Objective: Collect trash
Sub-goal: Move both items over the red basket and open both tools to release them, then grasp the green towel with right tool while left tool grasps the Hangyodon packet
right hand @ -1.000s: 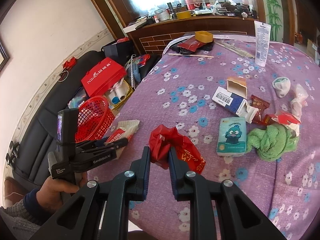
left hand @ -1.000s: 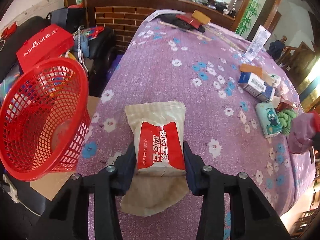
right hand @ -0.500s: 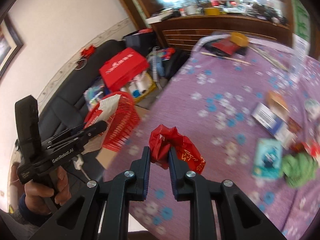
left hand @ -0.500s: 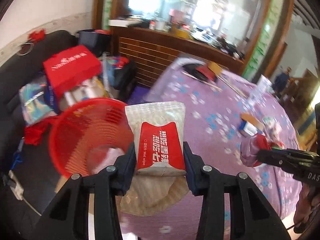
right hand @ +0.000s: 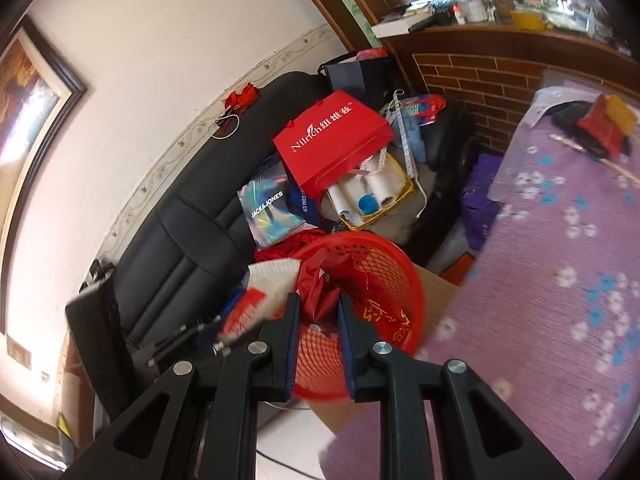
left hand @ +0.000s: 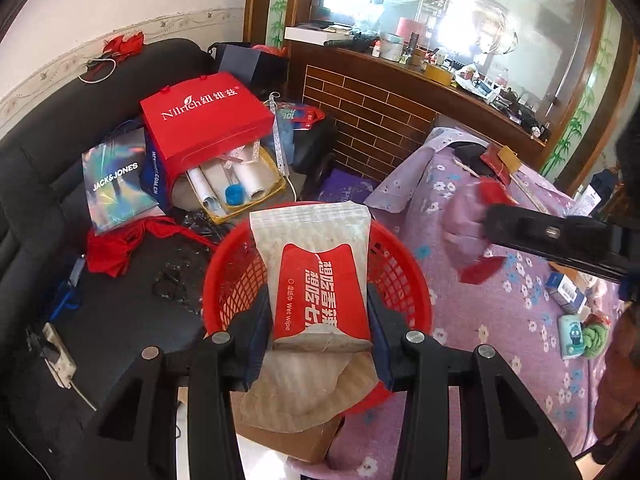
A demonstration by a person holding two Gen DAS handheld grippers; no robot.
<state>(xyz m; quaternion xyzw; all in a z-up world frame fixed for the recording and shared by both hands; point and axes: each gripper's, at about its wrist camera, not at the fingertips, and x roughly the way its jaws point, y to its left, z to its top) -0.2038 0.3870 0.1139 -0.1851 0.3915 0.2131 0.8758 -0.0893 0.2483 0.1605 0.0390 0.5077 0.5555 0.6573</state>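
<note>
My left gripper [left hand: 318, 300] is shut on a white and red wet wipe pack [left hand: 316, 264] and holds it over the red mesh basket [left hand: 404, 264]. In the right wrist view my right gripper [right hand: 319, 304] has a crumpled red wrapper [right hand: 316, 284] between its pads, just above the basket's [right hand: 384, 276] near rim. Its jaws are opening, with the wrapper still touching both pads. The wet wipe pack [right hand: 264, 288] shows blurred to the left of that gripper. The right gripper [left hand: 492, 228] reaches in from the right in the left wrist view.
The basket stands on a cardboard box [right hand: 436, 288] between a black sofa [left hand: 36, 184] and the purple flowered table [left hand: 500, 320]. A red paper bag [left hand: 208, 120], a shiny bag [left hand: 116, 180] and red cloth [left hand: 112, 248] lie on the sofa. Small packets [left hand: 572, 332] remain on the table.
Both grippers swung left off the table to the red basket, each still carrying its item. The right gripper's jaws stand slightly wider than before.
</note>
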